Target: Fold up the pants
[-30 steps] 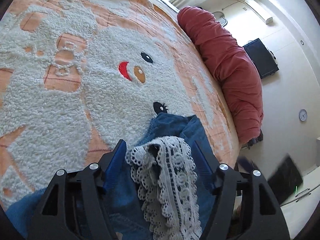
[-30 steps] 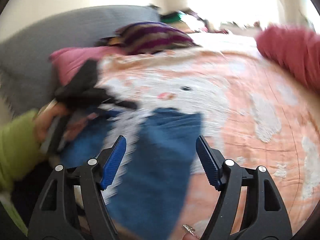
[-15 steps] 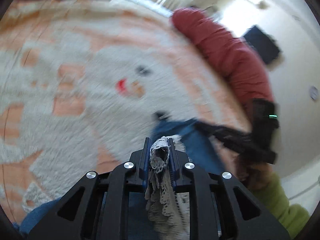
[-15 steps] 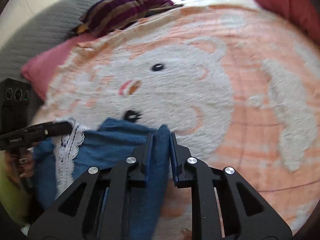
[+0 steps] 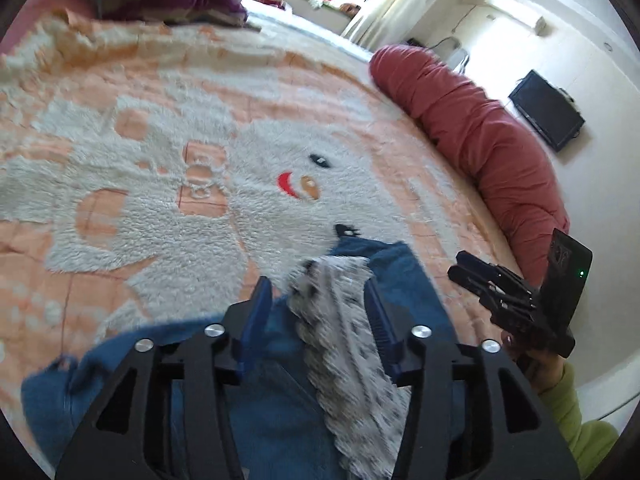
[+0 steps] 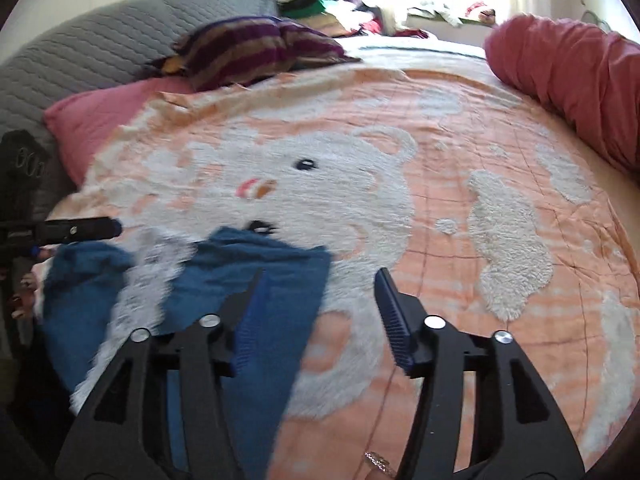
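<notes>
Blue denim pants (image 5: 400, 264) with a white lace strip (image 5: 344, 320) lie on the fluffy orange and white blanket (image 5: 160, 220). My left gripper (image 5: 318, 284) hovers over them; its jaws are opening, the lace lies loose between the blue pads, and nothing is pinched. In the right wrist view the pants (image 6: 248, 256) and lace (image 6: 148, 272) lie at lower left. My right gripper (image 6: 320, 272) is opening too, its left pad over the pants' edge and blanket between the pads. Each gripper shows in the other's view: the right gripper (image 5: 500, 292), the left gripper (image 6: 80, 228).
A long red bolster (image 5: 480, 140) runs along the bed's right side. A striped pillow (image 6: 248, 48), a pink pillow (image 6: 104, 116) and a grey quilted headboard (image 6: 100, 52) sit at the far left. A person's green sleeve (image 5: 576, 420) shows at lower right.
Half a second ago both grippers were shut on the fabric, the left on the lace and the right on the denim edge. Both have since let go and drawn back.
</notes>
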The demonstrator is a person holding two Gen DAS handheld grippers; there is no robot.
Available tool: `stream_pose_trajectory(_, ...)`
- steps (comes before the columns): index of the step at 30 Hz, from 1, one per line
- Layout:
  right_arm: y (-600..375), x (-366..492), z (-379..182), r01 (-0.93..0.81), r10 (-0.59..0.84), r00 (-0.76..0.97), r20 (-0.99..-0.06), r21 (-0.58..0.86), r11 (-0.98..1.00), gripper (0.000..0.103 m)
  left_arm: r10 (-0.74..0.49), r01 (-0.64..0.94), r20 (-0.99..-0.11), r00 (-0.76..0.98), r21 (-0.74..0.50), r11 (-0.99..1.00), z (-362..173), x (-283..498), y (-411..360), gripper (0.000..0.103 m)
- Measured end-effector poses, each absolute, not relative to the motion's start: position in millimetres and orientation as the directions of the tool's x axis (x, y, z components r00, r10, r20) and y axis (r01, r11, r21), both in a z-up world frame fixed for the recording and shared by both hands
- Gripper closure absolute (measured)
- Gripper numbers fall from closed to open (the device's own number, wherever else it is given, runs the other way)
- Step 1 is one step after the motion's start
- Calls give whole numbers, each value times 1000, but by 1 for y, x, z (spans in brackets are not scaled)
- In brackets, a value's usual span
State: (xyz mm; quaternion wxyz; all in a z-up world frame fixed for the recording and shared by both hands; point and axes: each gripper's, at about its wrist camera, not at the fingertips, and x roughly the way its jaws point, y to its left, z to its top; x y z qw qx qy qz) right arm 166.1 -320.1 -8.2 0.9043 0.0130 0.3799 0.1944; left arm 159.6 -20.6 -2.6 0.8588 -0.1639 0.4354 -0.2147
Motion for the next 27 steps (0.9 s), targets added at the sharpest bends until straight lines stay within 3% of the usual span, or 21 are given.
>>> stream_pose_trajectory(6,-300,119,12,-461,444,617,-650,158,873,36,-549,191,-680,486,-530,826,-10,90,-28,49)
stream_pose_trajectory(10,-285,90,5,-521,470,567,-676,147,841,36,-601,144,-684,414,-603,785,-32,60,-32,49)
stream_pose_trajectory(18,-272,60,-15,-538,369,522,-769,39,842,36,-589,62,-728,350,-609,791,-67,47,-58,46)
stream_pose_trajectory(20,-272,58,-21,-541,356,507,-785,32,841,36,-562,68,-738,374,-582,810,-68,48,-65,54)
stream_pose_trajectory(21,-273,59,-24,-542,355,497,-792,37,840,36,-546,94,-744,384,-557,825,-66,49,-70,73)
stream_pose_trajectory(27,-272,57,-22,-553,385,500,-776,56,831,36,-514,136,-756,405,-506,852,-50,36,-59,83)
